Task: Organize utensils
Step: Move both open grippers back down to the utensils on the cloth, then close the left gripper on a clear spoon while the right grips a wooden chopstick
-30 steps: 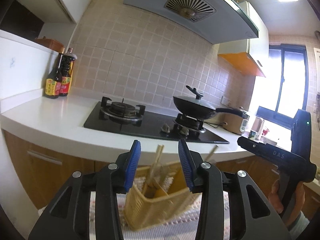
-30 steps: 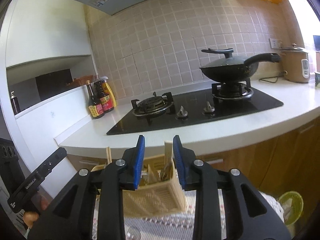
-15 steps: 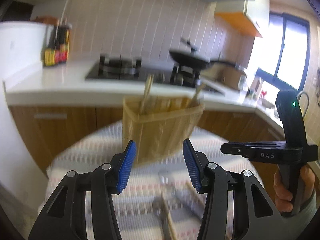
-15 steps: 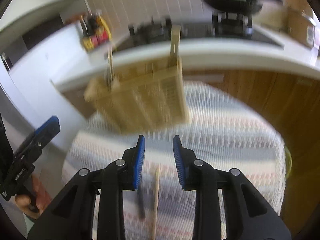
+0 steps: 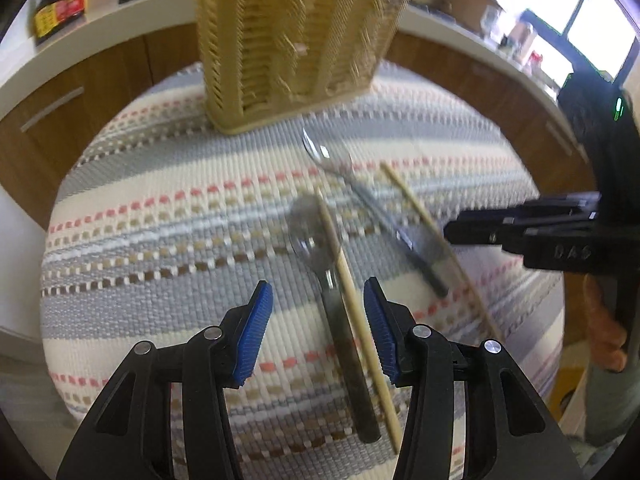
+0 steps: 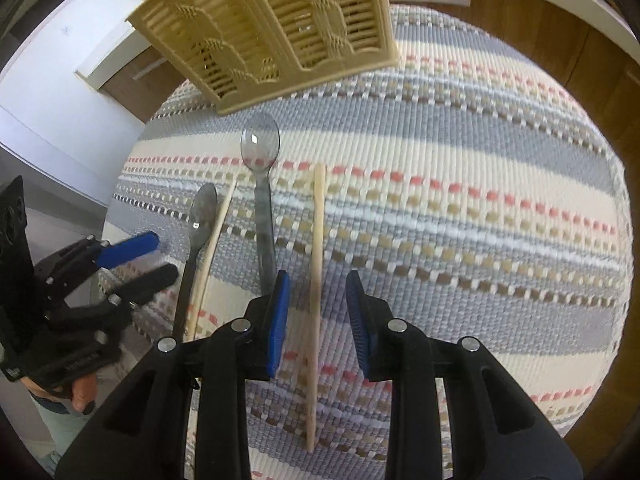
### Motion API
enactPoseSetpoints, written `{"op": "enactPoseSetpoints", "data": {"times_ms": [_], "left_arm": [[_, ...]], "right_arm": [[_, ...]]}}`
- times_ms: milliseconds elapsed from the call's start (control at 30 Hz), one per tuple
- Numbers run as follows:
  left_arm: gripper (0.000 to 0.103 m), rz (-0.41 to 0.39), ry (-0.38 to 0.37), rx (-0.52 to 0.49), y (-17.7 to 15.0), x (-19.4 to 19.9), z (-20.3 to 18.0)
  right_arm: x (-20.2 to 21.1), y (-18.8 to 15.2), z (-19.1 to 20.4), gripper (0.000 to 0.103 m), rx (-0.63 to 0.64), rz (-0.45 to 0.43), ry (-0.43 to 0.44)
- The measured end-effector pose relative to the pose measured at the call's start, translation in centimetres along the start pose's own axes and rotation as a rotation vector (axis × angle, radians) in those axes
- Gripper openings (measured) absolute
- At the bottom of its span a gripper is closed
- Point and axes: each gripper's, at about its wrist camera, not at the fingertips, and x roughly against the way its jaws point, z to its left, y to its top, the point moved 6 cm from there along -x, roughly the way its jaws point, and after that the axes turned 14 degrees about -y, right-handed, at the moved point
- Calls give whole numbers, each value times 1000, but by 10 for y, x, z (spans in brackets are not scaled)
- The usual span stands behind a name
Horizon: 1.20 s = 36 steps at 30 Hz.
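Note:
Two clear dark-handled spoons and two wooden chopsticks lie on a striped mat. In the left wrist view my left gripper (image 5: 316,336) is open above one spoon (image 5: 336,300) and the chopstick (image 5: 356,304) beside it; the other spoon (image 5: 368,208) and chopstick (image 5: 436,240) lie to the right. In the right wrist view my right gripper (image 6: 318,316) is open over a chopstick (image 6: 316,280), with a spoon (image 6: 262,184) just left. A tan slotted utensil holder (image 5: 296,40) stands at the mat's far edge; it also shows in the right wrist view (image 6: 272,28).
The striped woven mat (image 6: 480,208) covers a round table. Wooden cabinets (image 5: 80,92) and a white counter run behind it. Sauce bottles (image 5: 60,0) stand on the counter at the left. The other hand-held gripper (image 6: 100,272) shows at the left edge of the right wrist view.
Both grippers tilted down from the stove and counter toward the table. The spoons and chopsticks on the mat came into view. Both stayed open.

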Motion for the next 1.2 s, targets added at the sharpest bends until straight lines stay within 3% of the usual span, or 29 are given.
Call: {"op": "enactPoseSetpoints", "data": {"times_ms": [67, 133, 500, 600, 633, 700, 1200], "left_arm": [[45, 25, 20, 0, -3, -6, 1], [36, 46, 34, 5, -5, -12, 1], [36, 82, 82, -4, 6, -25, -1], [21, 88, 123, -16, 10, -26, -1], [14, 90, 146, -22, 10, -27, 0], [12, 88, 150, -18, 11, -27, 2], [11, 84, 155, 31, 6, -15, 22]], "right_arm": [[-4, -2, 4, 26, -1, 2, -6], [-10, 1, 8, 26, 6, -1, -35], [-26, 8, 43, 20, 118, -58, -212], [-29, 6, 51, 14, 151, -73, -261], [-30, 7, 53, 13, 156, -76, -263], [-32, 7, 56, 7, 159, -78, -271], [-6, 4, 10, 5, 113, -80, -224]]}}
